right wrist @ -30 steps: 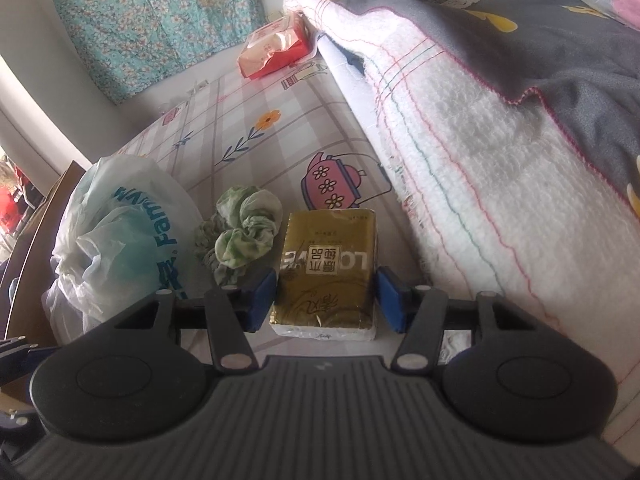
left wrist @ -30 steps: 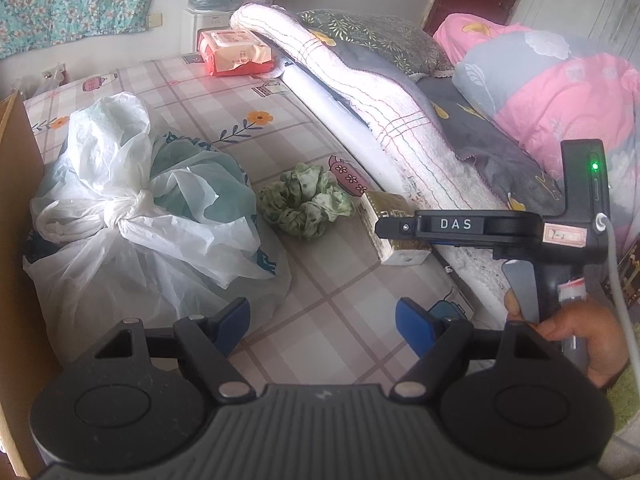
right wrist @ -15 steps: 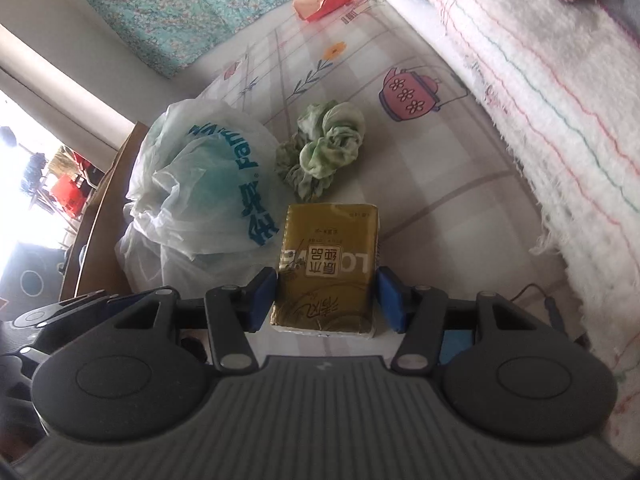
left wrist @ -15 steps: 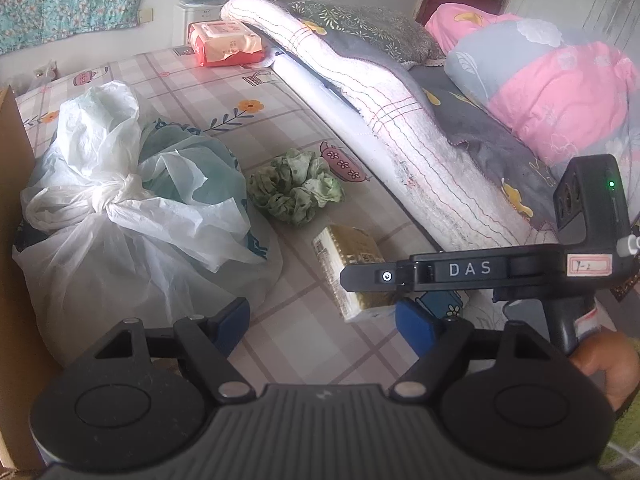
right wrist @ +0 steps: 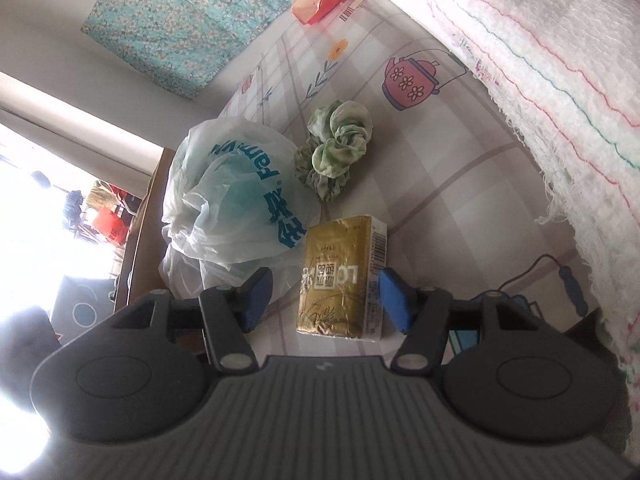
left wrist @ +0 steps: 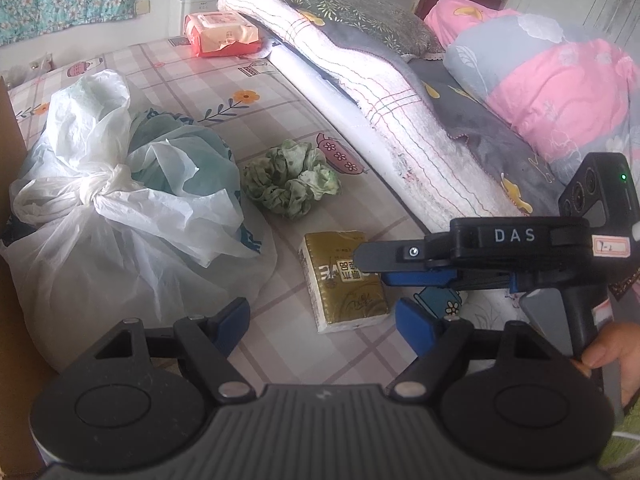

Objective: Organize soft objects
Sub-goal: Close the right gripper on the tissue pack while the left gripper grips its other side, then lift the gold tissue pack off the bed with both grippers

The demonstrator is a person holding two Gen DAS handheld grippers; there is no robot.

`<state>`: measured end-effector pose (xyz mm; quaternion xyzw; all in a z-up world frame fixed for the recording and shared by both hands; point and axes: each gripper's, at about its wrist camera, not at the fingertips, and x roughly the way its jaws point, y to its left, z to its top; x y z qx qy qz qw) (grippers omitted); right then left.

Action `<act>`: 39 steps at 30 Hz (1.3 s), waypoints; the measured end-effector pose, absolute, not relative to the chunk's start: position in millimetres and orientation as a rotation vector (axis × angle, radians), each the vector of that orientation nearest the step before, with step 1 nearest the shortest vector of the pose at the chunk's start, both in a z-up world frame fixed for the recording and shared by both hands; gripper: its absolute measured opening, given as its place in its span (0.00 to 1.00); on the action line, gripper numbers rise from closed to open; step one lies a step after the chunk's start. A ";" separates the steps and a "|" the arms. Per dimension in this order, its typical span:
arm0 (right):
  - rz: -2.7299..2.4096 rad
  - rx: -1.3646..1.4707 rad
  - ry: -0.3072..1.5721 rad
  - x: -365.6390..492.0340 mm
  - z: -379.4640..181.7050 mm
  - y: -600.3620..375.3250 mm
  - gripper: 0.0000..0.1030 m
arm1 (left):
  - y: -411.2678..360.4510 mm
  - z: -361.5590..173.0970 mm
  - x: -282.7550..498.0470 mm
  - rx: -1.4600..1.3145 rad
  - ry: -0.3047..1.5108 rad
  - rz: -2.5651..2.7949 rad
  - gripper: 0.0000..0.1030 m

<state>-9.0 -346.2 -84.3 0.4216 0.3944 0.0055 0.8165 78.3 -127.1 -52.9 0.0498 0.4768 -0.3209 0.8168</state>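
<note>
A gold tissue pack (left wrist: 343, 280) lies flat on the checked bed sheet (left wrist: 280, 92); it also shows in the right wrist view (right wrist: 340, 280). My right gripper (right wrist: 326, 300) is open, its blue pads apart on either side of the pack, not gripping it. From the left wrist view the right gripper (left wrist: 384, 268) reaches in from the right over the pack. My left gripper (left wrist: 322, 324) is open and empty, just in front of the pack. A green scrunchie (left wrist: 290, 182) lies beyond it, also in the right wrist view (right wrist: 336, 152).
A knotted white plastic bag (left wrist: 120, 208) sits left of the pack, against a wooden board (left wrist: 12, 320). A rolled white blanket (left wrist: 380, 112) and pink and grey bedding (left wrist: 560, 92) run along the right. A red wipes pack (left wrist: 222, 34) lies at the far end.
My right gripper carried the tissue pack toward the plastic bag, set it on the sheet and opened. The left gripper stayed open and shifted slightly.
</note>
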 end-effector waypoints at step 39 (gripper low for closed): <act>0.073 0.995 0.891 1.2 -108.4 -331.8 0.38 | -154.8 -95.1 84.4 0.194 1.075 -0.662 0.58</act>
